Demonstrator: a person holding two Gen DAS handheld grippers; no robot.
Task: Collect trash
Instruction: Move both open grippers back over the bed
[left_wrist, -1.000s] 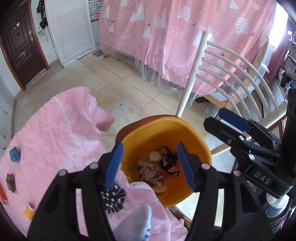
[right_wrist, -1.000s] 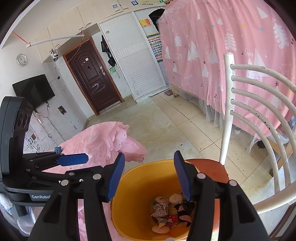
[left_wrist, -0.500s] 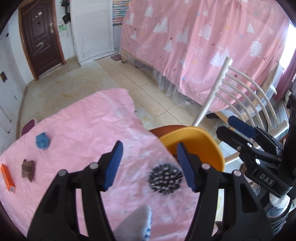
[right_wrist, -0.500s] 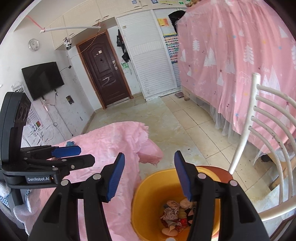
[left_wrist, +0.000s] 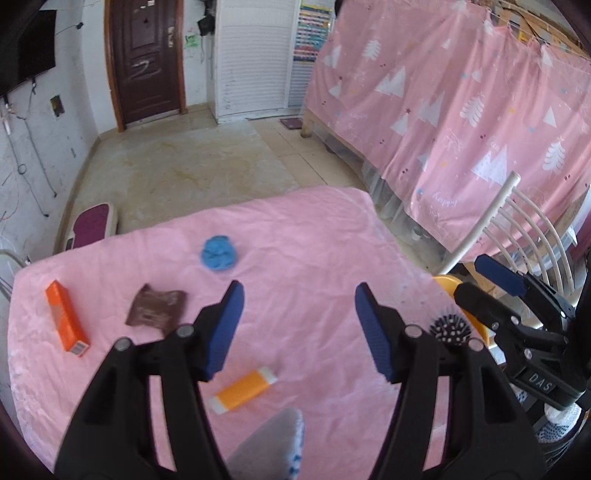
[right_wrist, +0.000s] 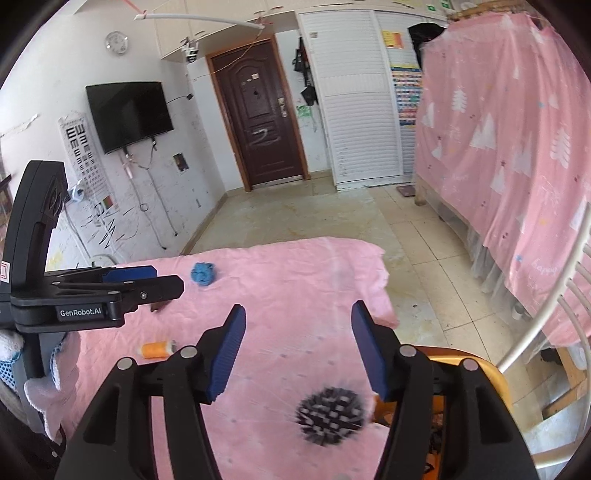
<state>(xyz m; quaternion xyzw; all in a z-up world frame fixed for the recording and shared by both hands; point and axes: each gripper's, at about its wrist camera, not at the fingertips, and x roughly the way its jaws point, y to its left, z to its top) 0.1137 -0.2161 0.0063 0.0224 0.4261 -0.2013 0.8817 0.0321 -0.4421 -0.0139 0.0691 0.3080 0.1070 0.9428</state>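
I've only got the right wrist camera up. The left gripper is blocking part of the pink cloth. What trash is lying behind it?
Observer: A crumpled brown wrapper lies flat there, nearer to us than the blue wad.
Operator: Anything beyond the wrapper that I can't see?
Observer: Yes, an orange box lies near the edge of the pink cloth, apart from the wrapper.
Operator: Is the left gripper carrying anything?
Observer: No, the left gripper is open, with nothing between its fingers.
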